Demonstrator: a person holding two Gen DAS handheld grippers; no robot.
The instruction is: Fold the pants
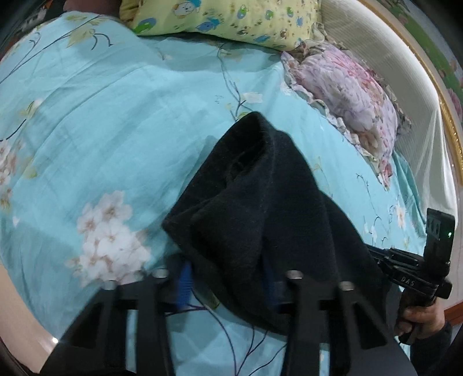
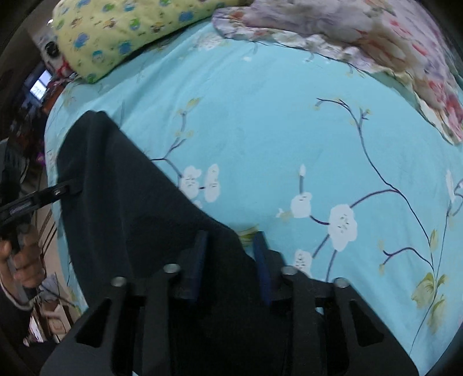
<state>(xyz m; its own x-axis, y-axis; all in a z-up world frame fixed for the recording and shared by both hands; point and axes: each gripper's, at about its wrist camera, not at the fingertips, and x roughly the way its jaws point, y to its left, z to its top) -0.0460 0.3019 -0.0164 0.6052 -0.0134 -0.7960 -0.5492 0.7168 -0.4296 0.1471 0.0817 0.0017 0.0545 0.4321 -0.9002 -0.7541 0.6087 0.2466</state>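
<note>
A bed (image 1: pixel 95 121) spread with a turquoise sheet printed with white blossoms and dark twigs fills both wrist views. At its head end a yellow cartoon-print pillow (image 1: pixel 225 20) lies beside a pink floral pillow (image 1: pixel 350 95), the latter against a white padded headboard (image 1: pixel 385 57) trimmed in gold. A cluttered room edge with a lit screen (image 2: pixel 40 85) shows beyond the bed's far side in the right wrist view.

Black pants (image 1: pixel 254 208) hang bunched between the two tools near the bed's near edge, their folds draped over the sheet. The left gripper (image 1: pixel 228 286) has its blue fingers (image 1: pixel 185 285) set narrow with the dark cloth lying between them, pinched. The right gripper (image 2: pixel 230 261) likewise grips an edge of the pants, blue fingers (image 2: pixel 262 269) close together on the fabric. A hand (image 1: pixel 419 318) holds the right tool's handle at the bed's side; another hand (image 2: pixel 20 260) grips the left tool.
</note>
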